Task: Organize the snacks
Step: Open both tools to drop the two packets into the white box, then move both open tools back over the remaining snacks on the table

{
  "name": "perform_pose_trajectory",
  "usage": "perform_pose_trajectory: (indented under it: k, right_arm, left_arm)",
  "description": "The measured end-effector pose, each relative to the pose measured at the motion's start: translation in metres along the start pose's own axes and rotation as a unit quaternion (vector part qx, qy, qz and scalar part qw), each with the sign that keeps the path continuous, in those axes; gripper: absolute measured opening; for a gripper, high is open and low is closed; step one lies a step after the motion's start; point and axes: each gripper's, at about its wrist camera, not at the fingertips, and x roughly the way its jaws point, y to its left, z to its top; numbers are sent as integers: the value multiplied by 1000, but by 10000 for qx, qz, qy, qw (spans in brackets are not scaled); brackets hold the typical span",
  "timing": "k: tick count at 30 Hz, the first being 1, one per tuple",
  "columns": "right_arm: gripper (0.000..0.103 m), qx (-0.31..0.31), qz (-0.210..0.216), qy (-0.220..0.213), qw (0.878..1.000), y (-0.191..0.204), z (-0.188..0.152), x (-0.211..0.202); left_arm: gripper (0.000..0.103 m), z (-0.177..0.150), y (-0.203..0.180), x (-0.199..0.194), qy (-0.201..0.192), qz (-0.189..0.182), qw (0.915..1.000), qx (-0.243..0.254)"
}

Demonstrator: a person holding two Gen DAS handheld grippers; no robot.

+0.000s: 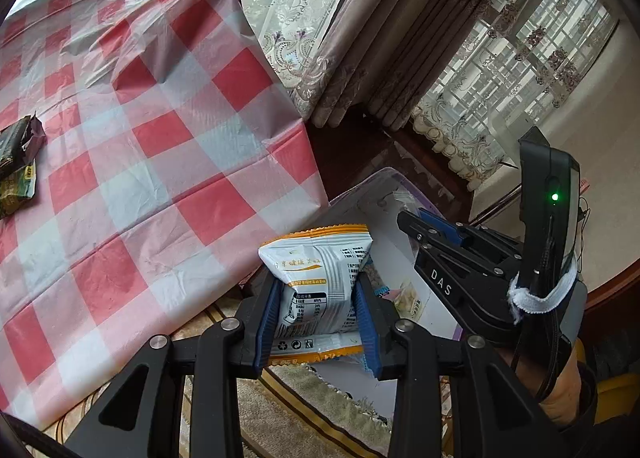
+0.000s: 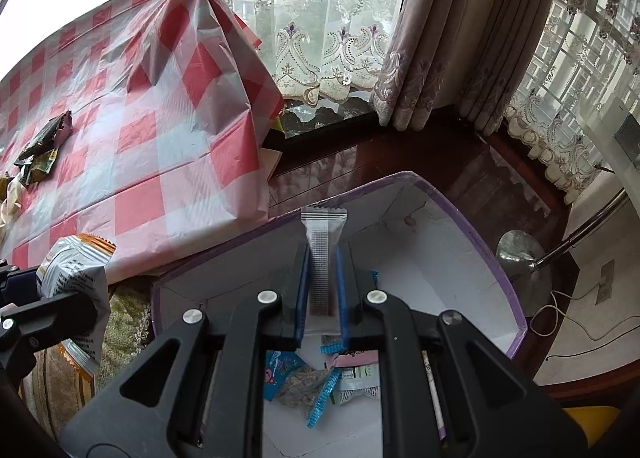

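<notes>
My left gripper (image 1: 318,294) is shut on a white and orange snack bag (image 1: 320,270), holding it past the table edge, beside the white box (image 1: 396,254) with a purple rim. The same bag (image 2: 76,270) shows at the left of the right wrist view. My right gripper (image 2: 323,294) is shut on a thin clear stick packet (image 2: 323,254) with dark contents, held above the open box (image 2: 460,250). Several small snack packets (image 2: 316,378) lie on the box floor. Dark green wrapped snacks (image 1: 18,161) (image 2: 42,145) remain on the table.
The table wears a red and white checked cloth (image 1: 152,145) that hangs over its edge. A dark wooden sill (image 2: 380,161) and lace curtains (image 2: 320,37) stand behind the box. A patterned rug (image 1: 280,406) lies below, and a lamp base (image 2: 520,262) with cables is at right.
</notes>
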Motion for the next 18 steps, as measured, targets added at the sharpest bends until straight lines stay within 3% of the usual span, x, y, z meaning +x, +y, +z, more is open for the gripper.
perform_pose_trajectory:
  k: [4, 8, 9, 11, 13, 18]
  right_arm:
    - [17, 86, -114, 77, 9999, -8, 0, 3]
    - [20, 189, -193, 130, 9996, -14, 0, 4]
    - [21, 194, -209, 138, 9995, -14, 1, 4]
    - [33, 205, -231, 119, 9995, -14, 2, 2]
    - [50, 175, -295, 56, 9994, -13, 4, 1]
    - [55, 106, -337, 9, 9994, -8, 7, -2]
  left_arm:
    - [39, 2, -15, 15, 244, -293, 9991, 192]
    - [58, 2, -18, 20, 387, -346, 9984, 228]
    - [59, 2, -17, 18, 357, -358, 9985, 192]
    - [62, 2, -12, 16, 309, -348, 9989, 109]
    - [62, 3, -7, 15, 283, -323, 9991, 13]
    - [62, 4, 2, 9, 199, -288, 9993, -149]
